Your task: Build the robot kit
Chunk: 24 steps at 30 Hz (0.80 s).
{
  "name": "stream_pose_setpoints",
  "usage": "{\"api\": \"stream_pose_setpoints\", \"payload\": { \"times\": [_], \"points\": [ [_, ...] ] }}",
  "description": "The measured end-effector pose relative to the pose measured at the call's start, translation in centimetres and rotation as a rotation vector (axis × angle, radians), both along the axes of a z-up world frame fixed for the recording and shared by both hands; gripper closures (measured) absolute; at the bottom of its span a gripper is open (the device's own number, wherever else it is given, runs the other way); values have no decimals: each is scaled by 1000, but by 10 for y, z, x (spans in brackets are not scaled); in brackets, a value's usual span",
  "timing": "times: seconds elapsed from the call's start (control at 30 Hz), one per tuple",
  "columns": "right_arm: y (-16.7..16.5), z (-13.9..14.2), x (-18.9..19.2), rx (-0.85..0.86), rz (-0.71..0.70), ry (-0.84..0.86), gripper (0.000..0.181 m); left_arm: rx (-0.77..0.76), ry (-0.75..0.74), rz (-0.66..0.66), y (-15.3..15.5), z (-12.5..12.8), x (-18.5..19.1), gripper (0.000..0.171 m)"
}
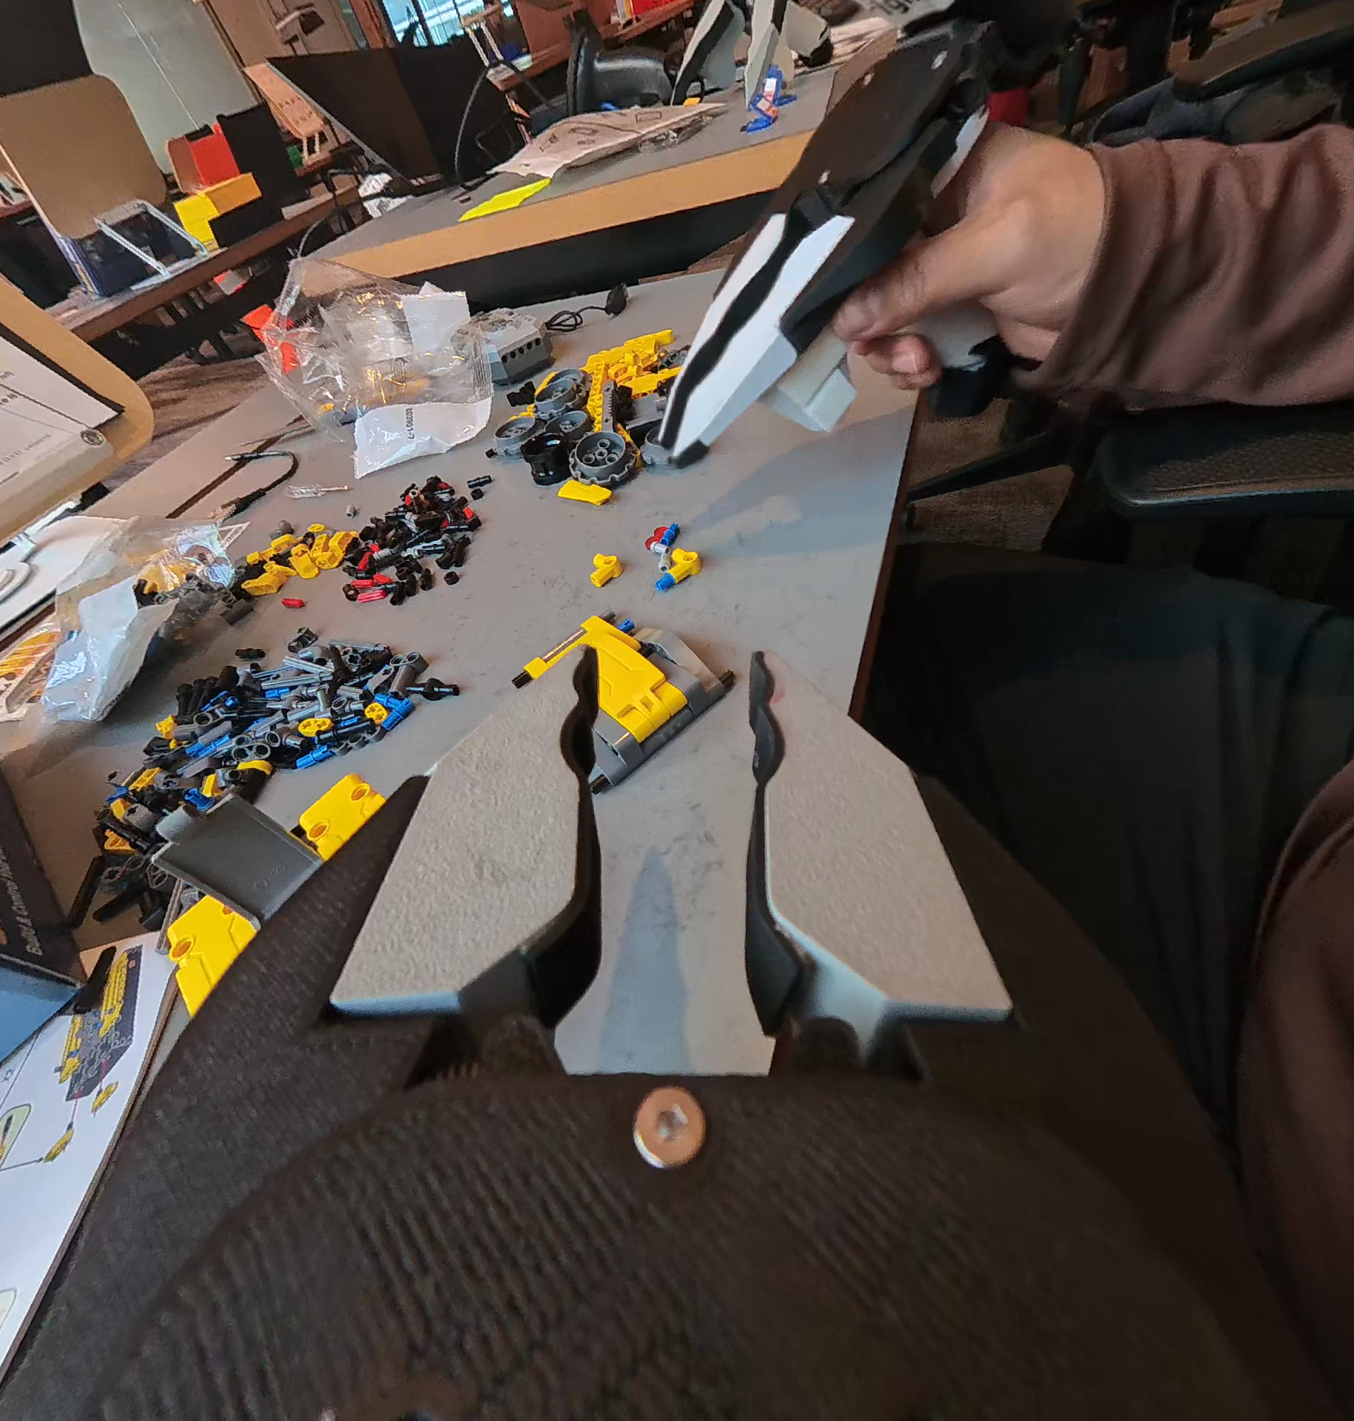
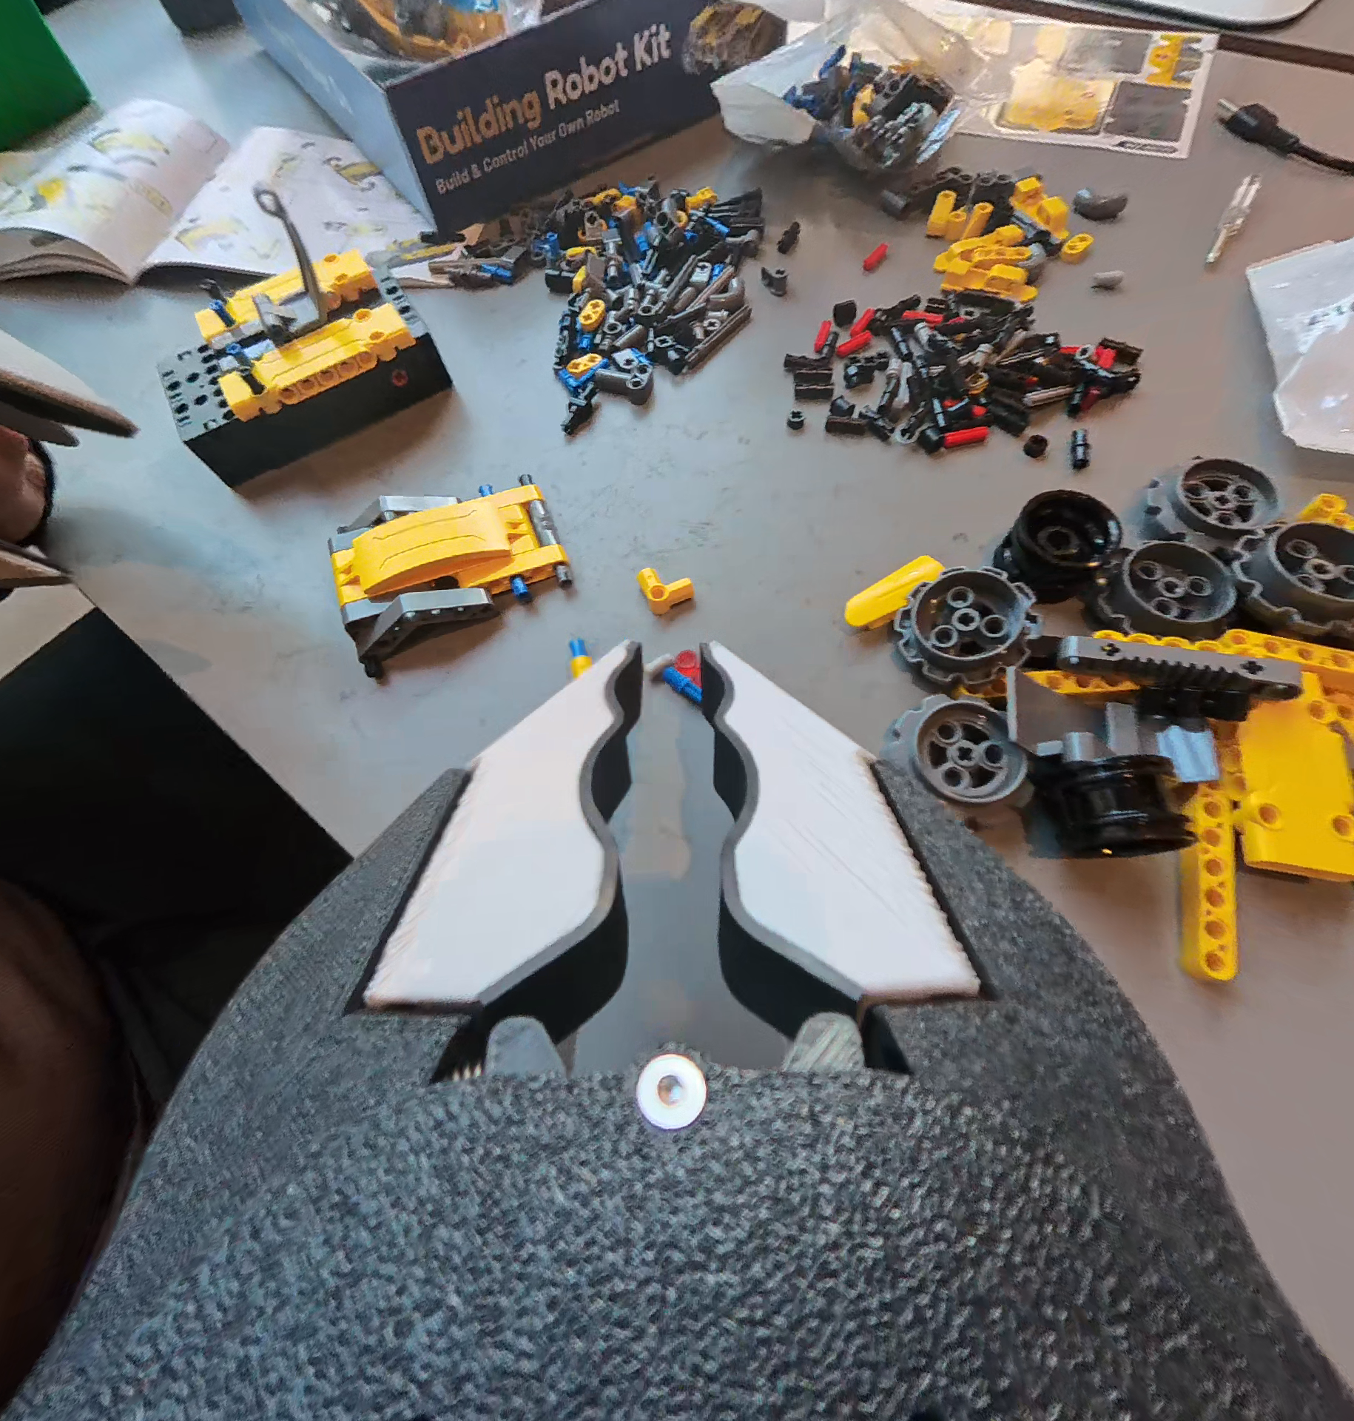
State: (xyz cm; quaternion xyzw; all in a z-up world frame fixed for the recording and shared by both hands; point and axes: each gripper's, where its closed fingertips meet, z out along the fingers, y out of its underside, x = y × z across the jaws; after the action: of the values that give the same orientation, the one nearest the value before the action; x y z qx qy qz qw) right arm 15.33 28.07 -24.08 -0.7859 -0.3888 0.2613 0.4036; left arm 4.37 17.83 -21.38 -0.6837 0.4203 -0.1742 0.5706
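Note:
My left gripper [image 1: 670, 677] has grey fingers and is open and empty, low over the grey table [image 1: 774, 538]. A yellow and grey brick assembly [image 1: 643, 700] lies just past its fingertips, partly hidden by the left finger. It also shows in the right wrist view [image 2: 443, 569]. My right gripper [image 2: 670, 661] has white fingers and is open only by a narrow gap, holding nothing. Small blue and red pins [image 2: 681, 677] lie on the table under that gap. In the left wrist view, a hand holds the right gripper [image 1: 681, 450] above the table beside the wheels [image 1: 582, 438].
Grey and black wheels with yellow beams [image 2: 1166, 584] lie at right. A yellow elbow piece [image 2: 665, 590] sits ahead. A black block with yellow beams [image 2: 305, 377], piles of small pins [image 2: 651, 307], a kit box [image 2: 505, 100], booklet [image 2: 159, 200] and plastic bags [image 1: 374, 361] lie around. The table edge [image 1: 881, 615] is near. My hands' fingertips stand some 15 cm from each other. The yellow elbow piece [image 2: 665, 590] is closer to my right gripper, around 6 cm from its tips; the left tips are 15 cm off. Seen from the left wrist view [image 1: 607, 559] as well.

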Motion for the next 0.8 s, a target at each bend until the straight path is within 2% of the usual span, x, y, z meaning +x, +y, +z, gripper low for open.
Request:
{"api": "stream_pose_setpoints", "payload": {
  "times": [0.07, 0.23, 0.37, 0.57, 0.8],
  "points": [
    [8, -2, 6, -5, -7, -56, 173, -9, -3, -3, 0, 0, 0, 136],
    [0, -21, 2, -124, 98, -172, 176, -8, -3, -4, 0, 0, 0, 136],
    [-13, -26, -14, -217, 137, -133, 179, -8, -2, -7, 0, 0, 0, 136],
    [-16, -27, -23, -173, 161, -175, 170, -7, -3, -9, 0, 0, 1, 136],
    [-23, -38, -34, -117, 241, -300, 177, -7, 3, -10, -1, -1, 1, 137]
  ]
}}
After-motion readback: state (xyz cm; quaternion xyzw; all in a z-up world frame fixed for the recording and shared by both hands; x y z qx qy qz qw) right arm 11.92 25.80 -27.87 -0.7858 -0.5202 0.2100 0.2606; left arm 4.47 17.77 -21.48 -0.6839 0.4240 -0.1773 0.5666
